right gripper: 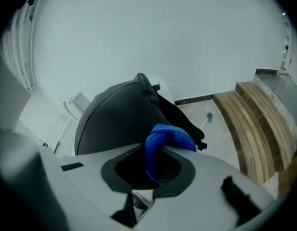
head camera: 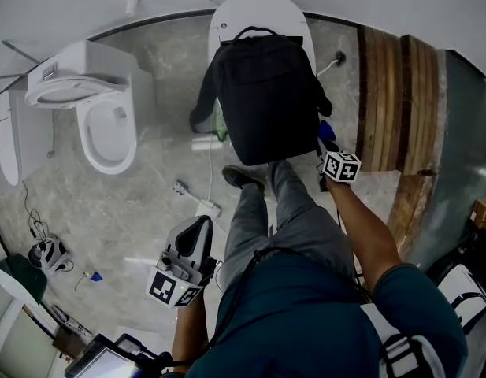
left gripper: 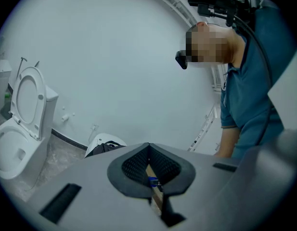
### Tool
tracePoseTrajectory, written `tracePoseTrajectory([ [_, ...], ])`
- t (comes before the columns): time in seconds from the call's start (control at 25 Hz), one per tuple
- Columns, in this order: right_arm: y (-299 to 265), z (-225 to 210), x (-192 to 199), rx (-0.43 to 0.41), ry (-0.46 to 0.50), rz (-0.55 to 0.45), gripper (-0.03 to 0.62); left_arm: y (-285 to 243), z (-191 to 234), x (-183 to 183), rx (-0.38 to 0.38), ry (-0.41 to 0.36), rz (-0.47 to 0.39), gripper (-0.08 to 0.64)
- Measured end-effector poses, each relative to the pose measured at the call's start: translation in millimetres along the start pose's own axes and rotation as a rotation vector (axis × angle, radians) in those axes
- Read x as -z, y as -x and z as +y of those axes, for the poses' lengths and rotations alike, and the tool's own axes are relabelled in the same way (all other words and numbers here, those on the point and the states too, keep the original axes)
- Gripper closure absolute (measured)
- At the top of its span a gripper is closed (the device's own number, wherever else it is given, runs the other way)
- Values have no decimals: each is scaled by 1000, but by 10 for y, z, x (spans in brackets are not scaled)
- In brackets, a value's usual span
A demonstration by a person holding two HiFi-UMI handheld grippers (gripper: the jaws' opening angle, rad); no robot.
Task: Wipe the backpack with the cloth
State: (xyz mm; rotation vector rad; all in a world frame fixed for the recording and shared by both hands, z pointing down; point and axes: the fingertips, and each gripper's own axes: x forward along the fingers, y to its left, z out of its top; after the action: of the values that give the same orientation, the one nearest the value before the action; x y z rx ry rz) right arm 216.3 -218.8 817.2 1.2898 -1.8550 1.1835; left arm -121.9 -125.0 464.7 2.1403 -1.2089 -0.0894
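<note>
On the closed toilet (head camera: 258, 10) by the far wall: black backpack (head camera: 266, 101) propped upright, top handle up, lower edge hanging past the front of the lid. Right gripper (head camera: 329, 146) sits at the pack's lower right corner, jaws clenched on a blue cloth (right gripper: 168, 139). In the right gripper view the cloth is pinched between the pads, a bunched fold bulges out past the tips, and the pack's dark side panel is directly behind it. Cloth is right against that corner; actual contact can't be confirmed from either view. Left gripper (left gripper: 148, 148) is low and well apart from the pack, above the grey marbled floor (head camera: 164, 179) beside the person's leg (head camera: 250, 219). Its jaws are pressed together at the tips with nothing between them, aimed roughly toward the far wall. Second toilet (head camera: 109, 132) stands to the left with its seat and lid raised. Wooden slat panel (head camera: 400, 101) lies right of the pack.
</note>
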Motion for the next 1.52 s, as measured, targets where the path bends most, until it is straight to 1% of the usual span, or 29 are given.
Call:
tracePoseTrajectory([
  [0.08, -8, 111, -153, 14, 49, -18, 549, -34, -22, -22, 1, 0, -6, 555],
  [0.12, 11, 213, -182, -2, 80, -20, 549, -48, -30, -33, 0, 1, -9, 555],
  [0.16, 40, 378, -182, -44, 122, -20, 549, -62, -32, -43, -1, 3, -11, 555],
  [0.24, 78, 890, -110, -183, 256, 1, 549, -90, -9, -63, -3, 7, -14, 555],
  [0.36, -6, 1894, 134, -453, 532, 78, 549, -110, 31, -71, -15, 11, -14, 555],
  [0.4, -67, 2188, 193, -525, 601, 100, 549, -120, 33, -76, -19, 11, -14, 555],
  [0.44, -155, 2425, 188, -573, 635, 106, 549, -135, 36, -89, -23, 10, -16, 555],
  [0.48, -265, 2611, 108, -599, 627, 97, 549, -149, 41, -106, -26, 9, -19, 555],
  [0.52, -380, 2759, -32, -608, 592, 82, 549, -161, 49, -124, -29, 8, -21, 555],
  [0.56, -492, 2875, -203, -603, 556, 72, 549, -170, 59, -139, -32, 9, -23, 555],
  [0.6, -599, 2955, -380, -584, 540, 71, 549, -177, 71, -147, -35, 10, -22, 555],
  [0.68, -775, 2967, -739, -522, 539, 83, 549, -194, 93, -148, -43, 15, -19, 555],
  [0.72, -835, 2884, -932, -485, 524, 82, 549, -205, 101, -147, -47, 18, -19, 555],
  [0.8, -894, 2535, -1301, -399, 471, 71, 549, -234, 110, -157, -52, 23, -25, 555],
  [0.88, -875, 2030, -1552, -294, 458, 80, 549, -274, 115, -192, -51, 26, -36, 555],
  [1.0, -697, 1292, -1639, -148, 518, 125, 549, -323, 130, -226, -52, 28, -43, 555],
  [1.08, -521, 1022, -1551, -104, 568, 150, 549, -339, 151, -237, -56, 31, -43, 555],
  [1.12, -440, 997, -1454, -103, 607, 170, 549, -343, 161, -247, -58, 32, -43, 555],
  [1.16, -374, 1051, -1315, -121, 658, 196, 549, -346, 169, -259, -61, 31, -44, 555],
  [1.2, -321, 1182, -1138, -161, 716, 227, 549, -351, 173, -271, -64, 30, -46, 555],
  [1.28, -267, 1600, -753, -290, 826, 280, 549, -371, 175, -294, -70, 28, -47, 555],
  [1.36, -339, 2061, -527, -419, 901, 305, 549, -406, 176, -320, -75, 27, -48, 555],
  [1.44, -559, 2465, -571, -505, 900, 314, 549, -441, 174, -342, -80, 24, -50, 555],
  [1.52, -861, 2800, -789, -549, 886, 337, 549, -459, 168, -344, -90, 26, -53, 555],
])
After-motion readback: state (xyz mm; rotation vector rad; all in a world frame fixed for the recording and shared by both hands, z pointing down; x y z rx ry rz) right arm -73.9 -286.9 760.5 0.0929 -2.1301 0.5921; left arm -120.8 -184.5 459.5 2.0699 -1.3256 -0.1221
